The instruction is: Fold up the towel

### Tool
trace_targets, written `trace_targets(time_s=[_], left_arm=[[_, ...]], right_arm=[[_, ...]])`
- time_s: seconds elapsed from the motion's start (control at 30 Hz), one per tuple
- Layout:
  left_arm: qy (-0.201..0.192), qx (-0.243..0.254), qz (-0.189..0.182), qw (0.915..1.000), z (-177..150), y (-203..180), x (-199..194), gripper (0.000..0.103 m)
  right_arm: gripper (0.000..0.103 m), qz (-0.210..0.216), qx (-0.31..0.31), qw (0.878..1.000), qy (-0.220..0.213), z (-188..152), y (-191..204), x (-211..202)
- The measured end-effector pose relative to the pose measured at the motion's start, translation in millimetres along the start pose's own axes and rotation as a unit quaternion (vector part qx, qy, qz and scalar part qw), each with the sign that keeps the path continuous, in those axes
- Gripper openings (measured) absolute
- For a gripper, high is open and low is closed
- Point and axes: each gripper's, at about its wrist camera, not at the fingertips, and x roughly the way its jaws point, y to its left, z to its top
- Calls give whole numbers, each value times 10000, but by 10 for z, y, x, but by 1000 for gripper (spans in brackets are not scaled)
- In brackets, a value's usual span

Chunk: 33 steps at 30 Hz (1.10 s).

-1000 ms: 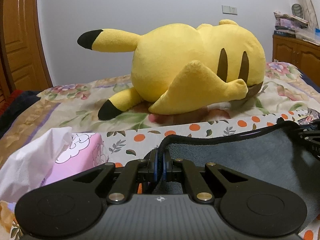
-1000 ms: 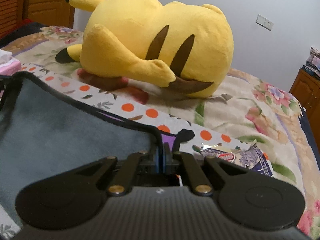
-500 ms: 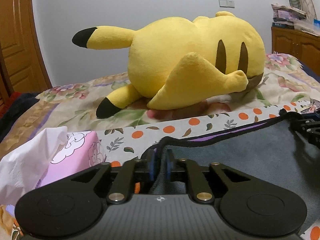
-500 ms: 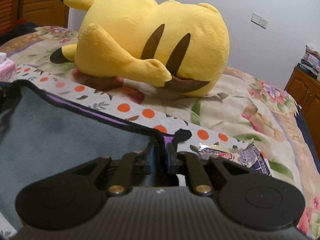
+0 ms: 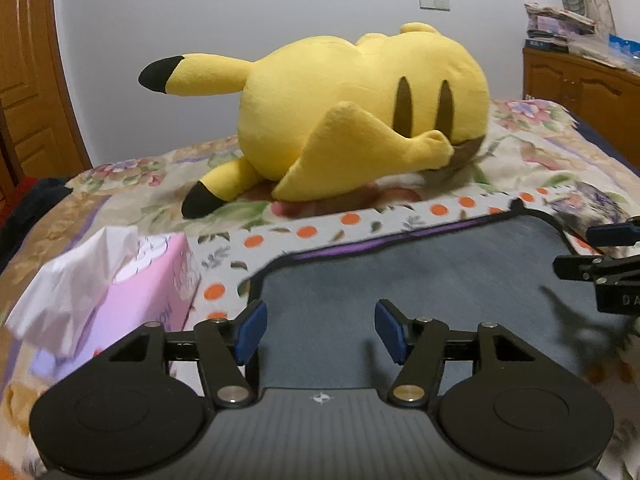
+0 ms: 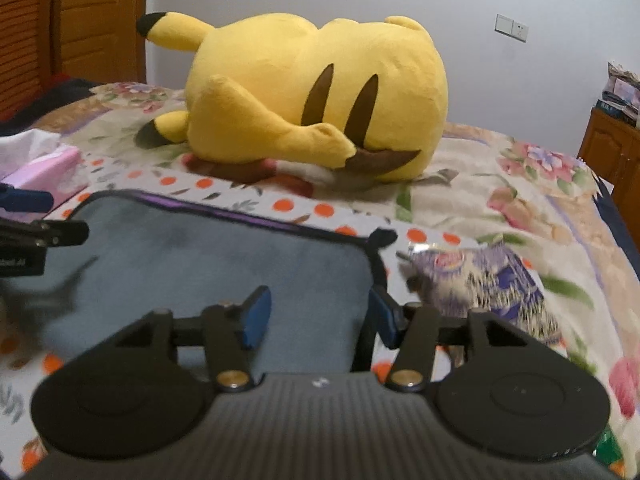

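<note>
A grey towel (image 5: 420, 272) with a black hem lies flat on the bed; it also shows in the right wrist view (image 6: 208, 264). My left gripper (image 5: 320, 332) is open and empty, just above the towel's near left corner. My right gripper (image 6: 318, 320) is open and empty, above the towel's right edge. Each gripper shows at the side of the other's view: the right gripper (image 5: 608, 256) and the left gripper (image 6: 28, 220).
A big yellow plush toy (image 5: 344, 120) lies on the floral bedspread (image 6: 500, 184) behind the towel. A pink tissue box (image 5: 132, 292) stands left of the towel. A crumpled printed wrapper (image 6: 480, 280) lies right of it. A wooden cabinet (image 5: 580, 92) stands far right.
Both grippers were shut on the towel's far corners and have opened, letting go. The towel now lies flat and both grippers have drawn back and up a little.
</note>
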Motion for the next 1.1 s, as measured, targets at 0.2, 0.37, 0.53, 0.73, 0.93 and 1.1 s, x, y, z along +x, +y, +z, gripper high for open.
trace_targets(time_s=[0.2,0.37,0.53,0.73,0.93,1.1], left_arm=[[63,71,-52,9999,-94,-72,-260,65],[83,123,-68,9999,-151,-109,-470,70],[50,121,-64,9999,-183,-133,-689,75],[12,166,-109,9998,-256,-191,-962,83],[-9,218,-135,9997,-311,-223,-1183,85],[-32,270,-133,9995,-326,-246,-1357,87]], right_arm=[[55,37,140,9999,20,-125,24,-290],[55,54,209,9998,-1,-200,21,-522],[56,34,278,9996,-65,-243,1,-765],[59,22,380,9991,-168,-294,-26,-1048],[59,2,455,9987,-218,-373,-48,-1268],[61,-21,460,9986,-246,-432,-47,-1423]])
